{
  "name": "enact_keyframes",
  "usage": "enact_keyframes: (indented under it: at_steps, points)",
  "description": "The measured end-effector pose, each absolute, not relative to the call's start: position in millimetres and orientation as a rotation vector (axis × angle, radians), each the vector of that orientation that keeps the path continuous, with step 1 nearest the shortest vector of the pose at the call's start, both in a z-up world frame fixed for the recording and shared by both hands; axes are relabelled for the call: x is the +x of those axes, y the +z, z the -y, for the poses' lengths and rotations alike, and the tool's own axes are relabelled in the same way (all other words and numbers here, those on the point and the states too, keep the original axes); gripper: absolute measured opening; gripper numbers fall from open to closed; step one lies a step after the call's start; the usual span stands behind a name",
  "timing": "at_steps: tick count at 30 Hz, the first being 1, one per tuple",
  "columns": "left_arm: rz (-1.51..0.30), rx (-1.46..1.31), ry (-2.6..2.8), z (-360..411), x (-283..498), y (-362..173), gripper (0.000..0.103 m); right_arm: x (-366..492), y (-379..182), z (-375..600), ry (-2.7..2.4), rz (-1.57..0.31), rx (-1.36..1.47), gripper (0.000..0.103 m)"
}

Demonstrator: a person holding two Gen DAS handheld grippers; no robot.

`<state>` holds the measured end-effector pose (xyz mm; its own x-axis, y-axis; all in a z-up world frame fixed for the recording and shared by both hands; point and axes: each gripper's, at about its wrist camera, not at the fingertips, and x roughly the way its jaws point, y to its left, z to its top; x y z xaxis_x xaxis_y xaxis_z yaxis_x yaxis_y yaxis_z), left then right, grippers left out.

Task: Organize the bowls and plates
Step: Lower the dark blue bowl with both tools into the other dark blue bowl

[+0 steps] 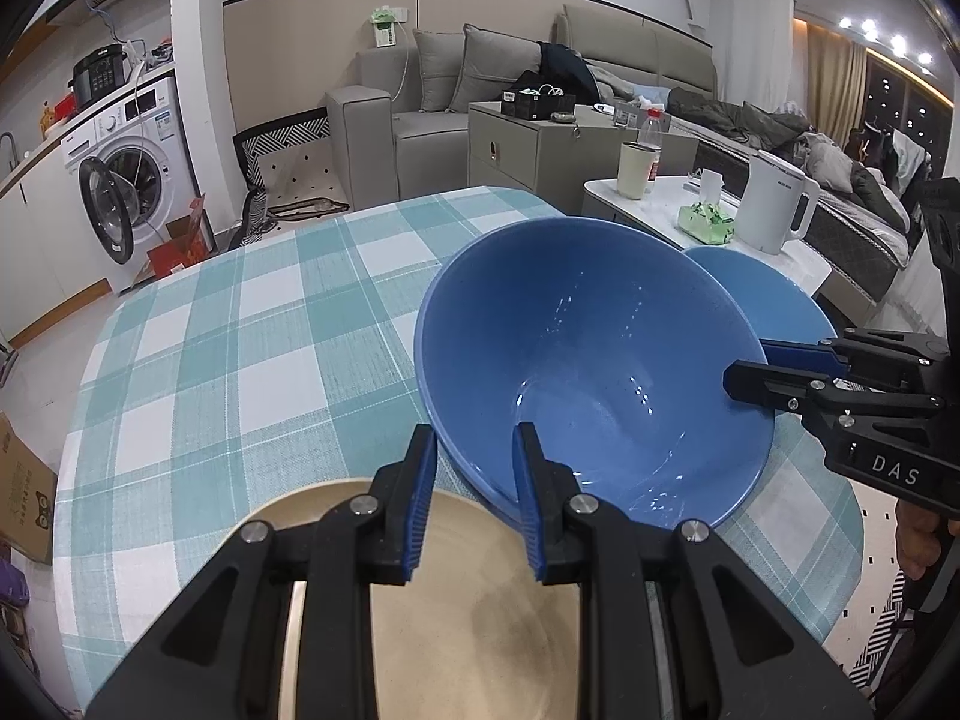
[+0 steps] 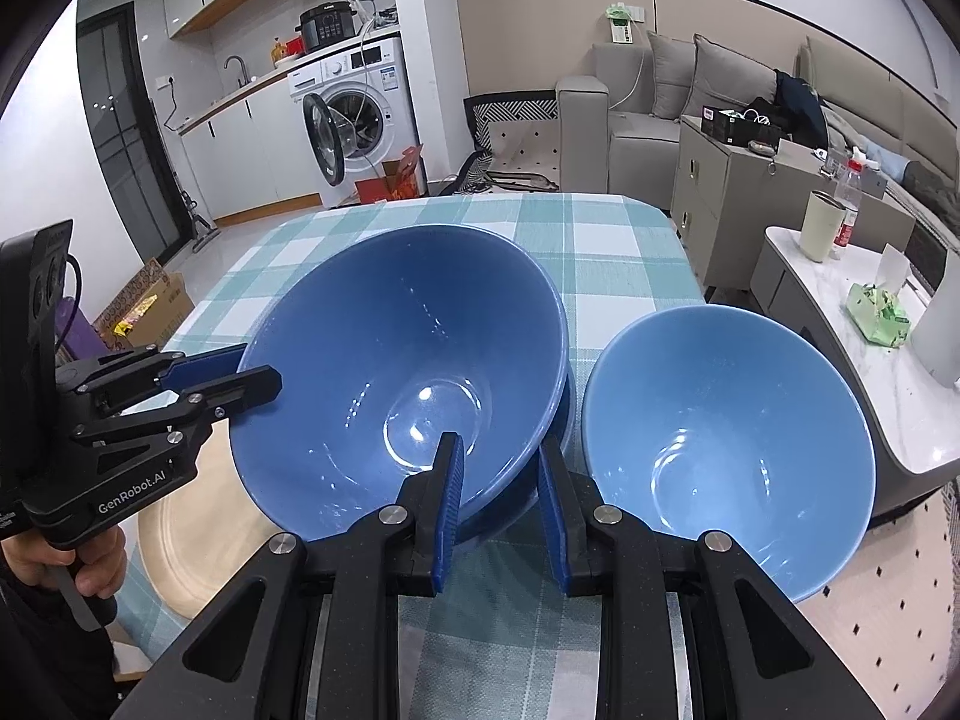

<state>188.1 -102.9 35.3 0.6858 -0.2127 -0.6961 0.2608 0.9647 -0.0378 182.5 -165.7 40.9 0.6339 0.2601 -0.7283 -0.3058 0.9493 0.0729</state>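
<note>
Right wrist view: your left gripper (image 2: 252,373) reads "GenRobot.AI"; from the left wrist, the right gripper (image 1: 747,367) shows "DAS". Both clamp the rim of the dark blue bowl (image 2: 402,378), tilted above the checked tablecloth (image 2: 606,252), beside the lighter blue bowl (image 2: 726,450) and tan plate (image 1: 480,612).
</note>
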Motion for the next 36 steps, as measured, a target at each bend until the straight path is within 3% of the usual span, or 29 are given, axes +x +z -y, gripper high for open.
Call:
enact_keyframes:
  at_steps: [36]
  points:
    - [-0.794, 0.127, -0.25, 112, 194, 27, 0.024, 183, 29, 155, 0.249, -0.863, -0.129, 0.03]
